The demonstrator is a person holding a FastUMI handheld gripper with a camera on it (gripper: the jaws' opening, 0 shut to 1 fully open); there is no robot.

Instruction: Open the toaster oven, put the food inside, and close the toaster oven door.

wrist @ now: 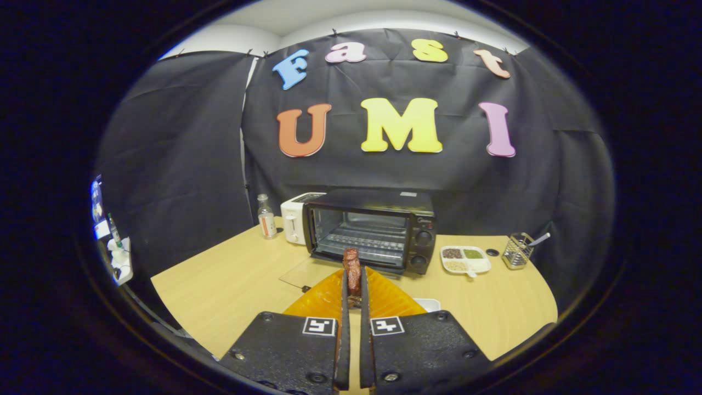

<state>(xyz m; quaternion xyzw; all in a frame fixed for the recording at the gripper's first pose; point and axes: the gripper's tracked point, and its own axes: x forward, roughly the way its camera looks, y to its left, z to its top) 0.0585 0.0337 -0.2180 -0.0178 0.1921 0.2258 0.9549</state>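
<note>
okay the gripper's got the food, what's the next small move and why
Probably carry the food straight ahead onto the rack of the toaster oven. The gripper is shut on it, the glass door lies open flat on the table, and the oven sits beyond the fingers.

Pretty simple booth setup: black cloth (181, 164) hangs all the way across the back and down the left side, clipped along its top edge, a bit creased. Above it, at the top of the frame, you can see a strip of white wall (241, 38) and ceiling. The light wood table (230, 280) with a rounded edge takes up the lower middle. Lighting is even and soft, with a dark gap at far left past the table.
</note>
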